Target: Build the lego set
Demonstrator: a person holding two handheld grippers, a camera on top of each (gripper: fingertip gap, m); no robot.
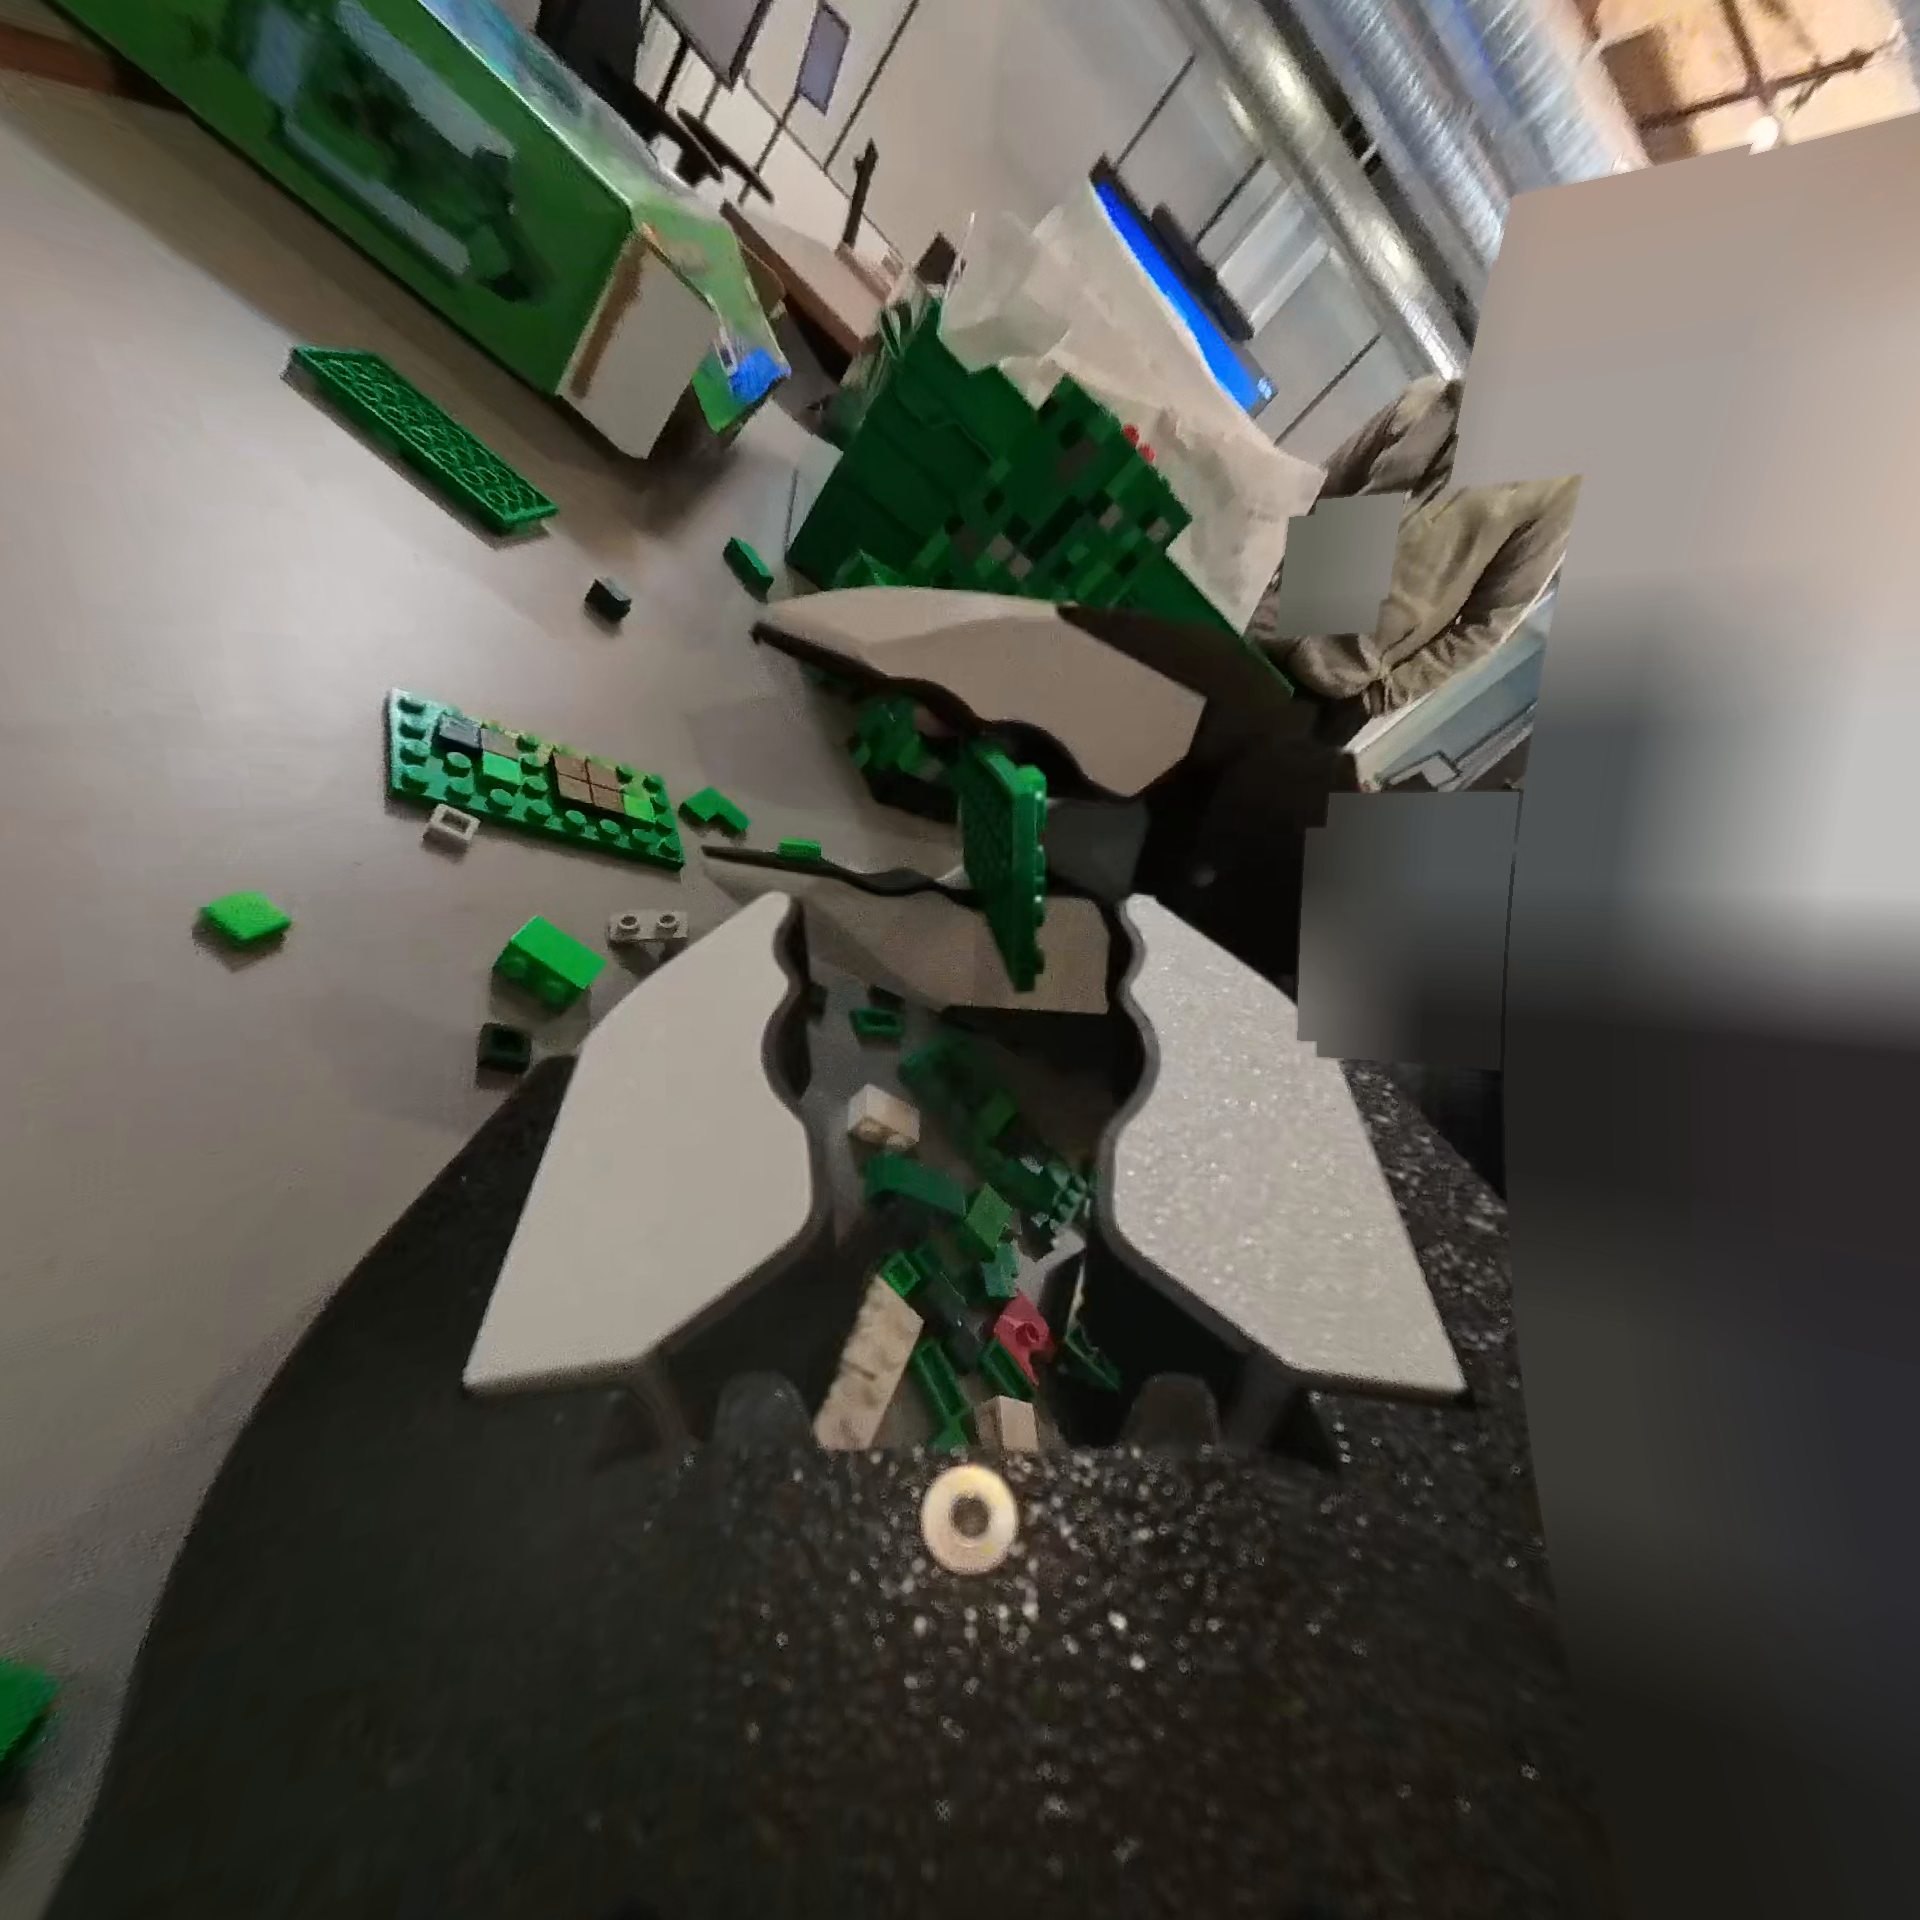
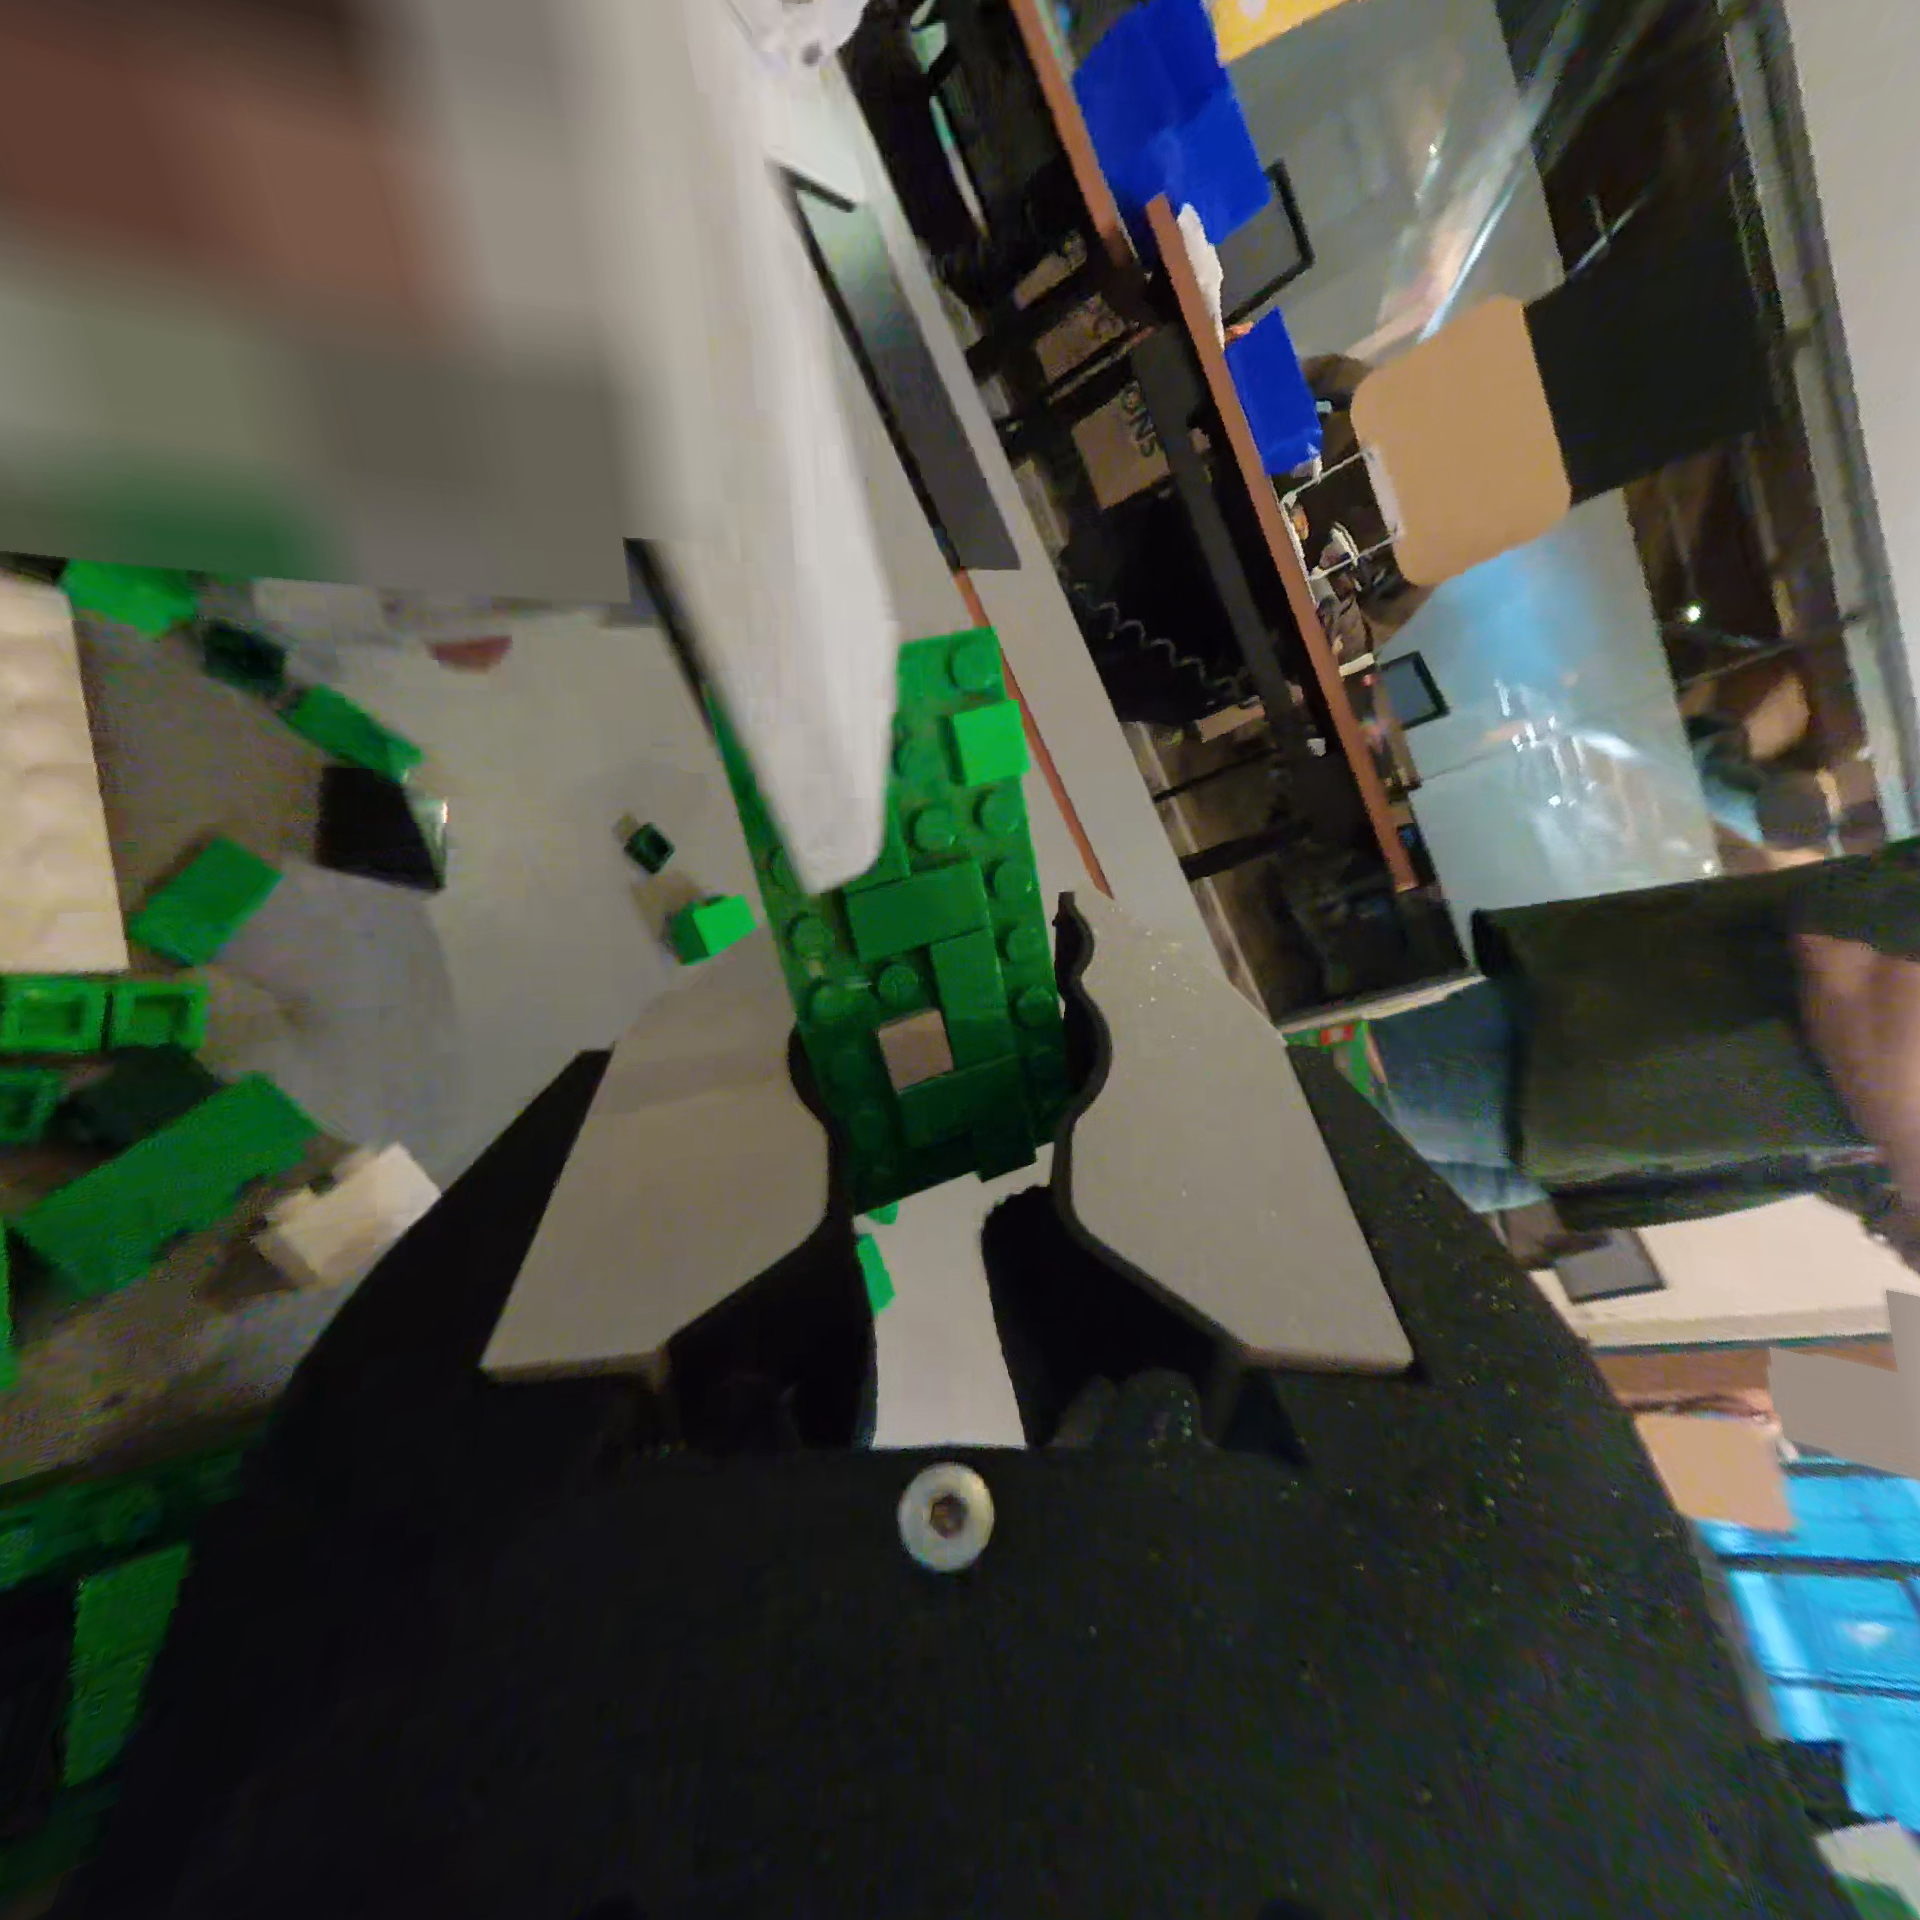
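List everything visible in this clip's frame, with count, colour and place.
Held plate: one, green, studded with tiles on it, clamped in the right claw.
Flat plate: one, green with grey and brown tiles, on the table.
Upturned plate: one, green, near the box.
Box: one, green, far edge of the table.
Loose bricks: many, mostly green, some white, one red, piled under the left claw.
Paper bag: one, white, behind a large green build.
Left claw: open, above the pile.
Right claw: shut on the plate.
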